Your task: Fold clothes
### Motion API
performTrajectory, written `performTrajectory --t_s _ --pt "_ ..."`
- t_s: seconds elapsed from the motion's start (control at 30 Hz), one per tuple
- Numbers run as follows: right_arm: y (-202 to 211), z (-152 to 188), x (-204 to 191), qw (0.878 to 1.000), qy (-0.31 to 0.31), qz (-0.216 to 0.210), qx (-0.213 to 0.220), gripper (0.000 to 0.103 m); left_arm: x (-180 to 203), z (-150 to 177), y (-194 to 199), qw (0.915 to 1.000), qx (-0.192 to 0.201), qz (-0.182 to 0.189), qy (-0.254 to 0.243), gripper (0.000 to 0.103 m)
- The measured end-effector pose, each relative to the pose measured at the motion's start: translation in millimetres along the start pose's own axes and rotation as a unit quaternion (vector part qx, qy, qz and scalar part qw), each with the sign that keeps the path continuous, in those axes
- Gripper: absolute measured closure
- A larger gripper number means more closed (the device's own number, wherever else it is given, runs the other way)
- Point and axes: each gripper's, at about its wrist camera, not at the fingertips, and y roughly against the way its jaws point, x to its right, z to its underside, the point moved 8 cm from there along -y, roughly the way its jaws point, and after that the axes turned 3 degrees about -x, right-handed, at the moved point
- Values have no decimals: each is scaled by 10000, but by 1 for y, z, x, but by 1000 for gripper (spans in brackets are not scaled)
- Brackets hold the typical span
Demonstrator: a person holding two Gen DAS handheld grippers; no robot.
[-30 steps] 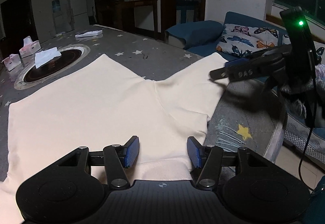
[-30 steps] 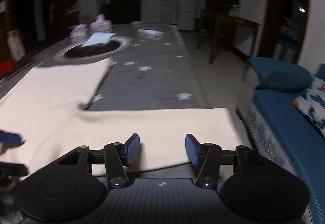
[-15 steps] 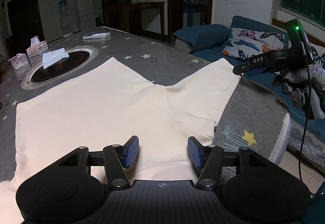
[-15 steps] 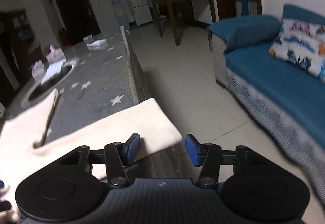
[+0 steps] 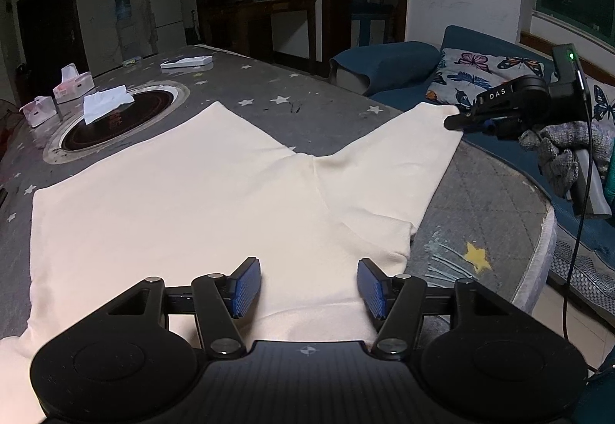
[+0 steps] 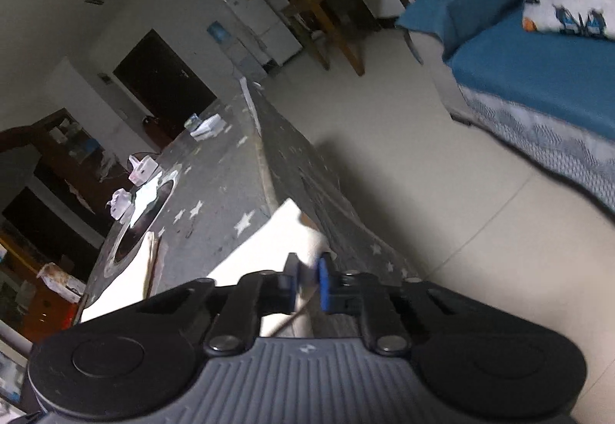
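Note:
A cream-coloured garment lies spread flat on the grey star-patterned table. One sleeve reaches toward the table's right edge. My left gripper is open and hovers over the garment's near edge, holding nothing. My right gripper is shut on the sleeve's end at the table's edge. It also shows in the left wrist view, at the sleeve's far tip, held by a gloved hand.
A round black hotplate is set into the table, with a white tissue on it. Tissue boxes stand beside it at far left. A blue sofa with a butterfly cushion stands right of the table. Tiled floor lies between them.
My right gripper has closed on the sleeve's end and tilted, moving to the table's right edge. My left gripper has stayed open over the near edge.

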Motion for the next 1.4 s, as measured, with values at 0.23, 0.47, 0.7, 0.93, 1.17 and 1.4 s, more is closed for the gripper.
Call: performTrajectory --t_s 0.23,0.47,0.7,0.93,1.17,1.4 --pt "19 -19 -39 9987 277 -332 282 99 7 -3 -3 9999 15 63 -90 43" --pt "42 -43 -101 9919 745 -871 552 99 14 -7 -7 9998 86 145 -108 43" --pt "55 -49 -173 9794 1226 -1494 588 99 17 -7 -12 9997 98 194 -75 43" --pt "53 -26 -242 9636 1675 -2064 294 99 -16 -6 22 9980 457 -53 432 38" --pt "16 42 -306 9403 2325 -2439 -481 99 -80 21 66 9888 624 -840 1060 37" --pt "-23 133 -332 9083 3017 -2489 -1483 98 -124 48 95 9746 615 -1405 1632 37"
